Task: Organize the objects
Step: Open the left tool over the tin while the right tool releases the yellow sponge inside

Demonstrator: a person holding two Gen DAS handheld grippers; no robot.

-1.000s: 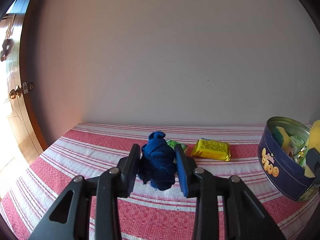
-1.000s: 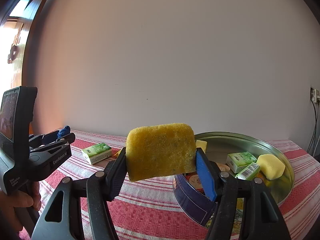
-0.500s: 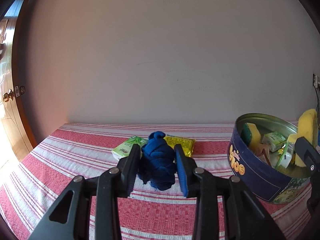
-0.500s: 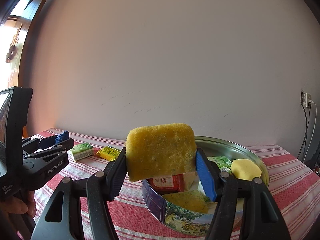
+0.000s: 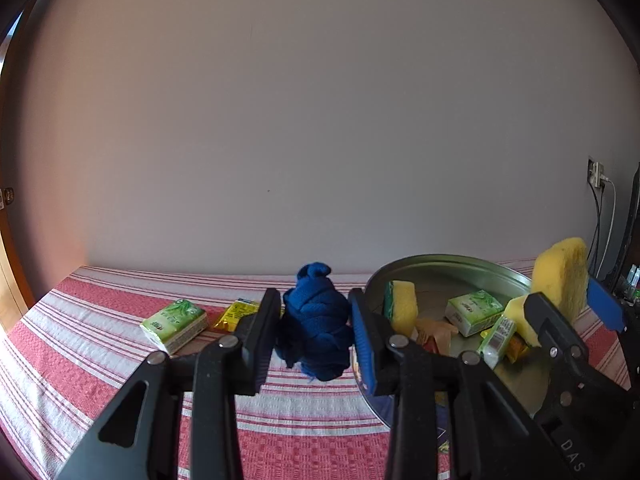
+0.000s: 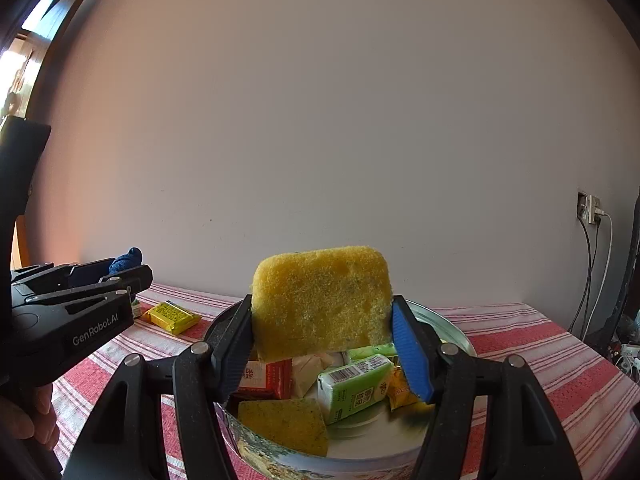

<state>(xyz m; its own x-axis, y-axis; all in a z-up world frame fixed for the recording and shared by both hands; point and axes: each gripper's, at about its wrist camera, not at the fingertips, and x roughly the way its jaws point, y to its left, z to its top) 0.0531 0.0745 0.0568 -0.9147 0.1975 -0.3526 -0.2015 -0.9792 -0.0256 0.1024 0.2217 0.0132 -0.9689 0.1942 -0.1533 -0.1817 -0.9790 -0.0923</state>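
My left gripper (image 5: 316,332) is shut on a bundled blue cloth (image 5: 316,320) and holds it above the striped tablecloth, just left of the round tin (image 5: 452,266). My right gripper (image 6: 322,340) is shut on a yellow sponge (image 6: 320,300) and holds it over the tin (image 6: 452,328). The tin holds another sponge (image 6: 280,420), green tissue packs (image 6: 352,384), a red box (image 6: 262,378) and small packets. In the left wrist view the right gripper (image 5: 572,292) with its sponge (image 5: 560,276) is at the right over the tin.
A green tissue pack (image 5: 174,324) and a yellow packet (image 5: 236,312) lie on the red-and-white striped tablecloth (image 5: 100,360) left of the tin. A plain wall stands close behind. A socket with cables (image 6: 590,208) is at the right.
Both grippers have moved right toward the tin with their loads. The right gripper with the sponge now hangs over the tin's inside. The left gripper is now beside the tin's rim.
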